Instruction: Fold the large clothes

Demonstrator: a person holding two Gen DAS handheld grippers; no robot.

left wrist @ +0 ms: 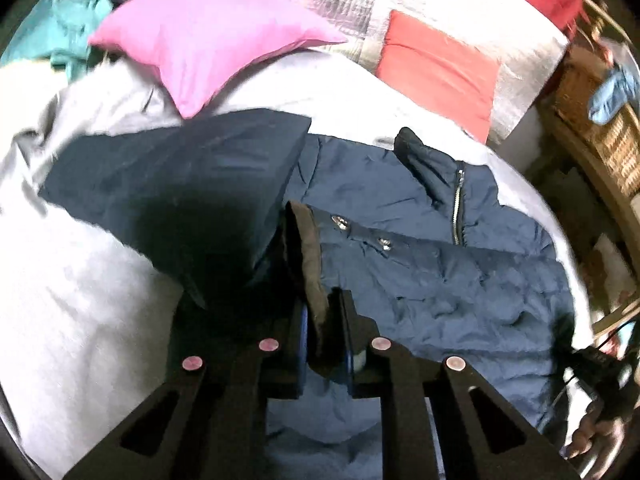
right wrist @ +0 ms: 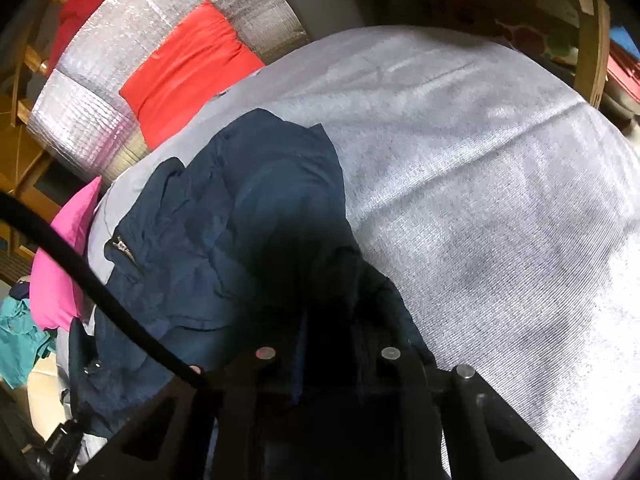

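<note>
A navy quilted jacket (left wrist: 420, 272) with a zip and snap buttons lies on a grey bed sheet (left wrist: 80, 280). My left gripper (left wrist: 326, 320) is shut on the jacket's brown-trimmed edge, which stands up between the fingers. A dark flap of the jacket hangs raised to its left. In the right wrist view the jacket (right wrist: 240, 220) is bunched on the sheet (right wrist: 480, 200). My right gripper (right wrist: 328, 340) is shut on the dark fabric, which hides its fingertips.
A pink pillow (left wrist: 208, 40) and a red cushion (left wrist: 440, 76) lie at the bed's far side against a silver foil mat (left wrist: 344, 0). A wicker basket (left wrist: 600, 128) stands at the right, and teal cloth (left wrist: 60, 12) lies at the far left. A black cable (right wrist: 100, 292) crosses the right wrist view. A hand (left wrist: 592, 432) shows at lower right.
</note>
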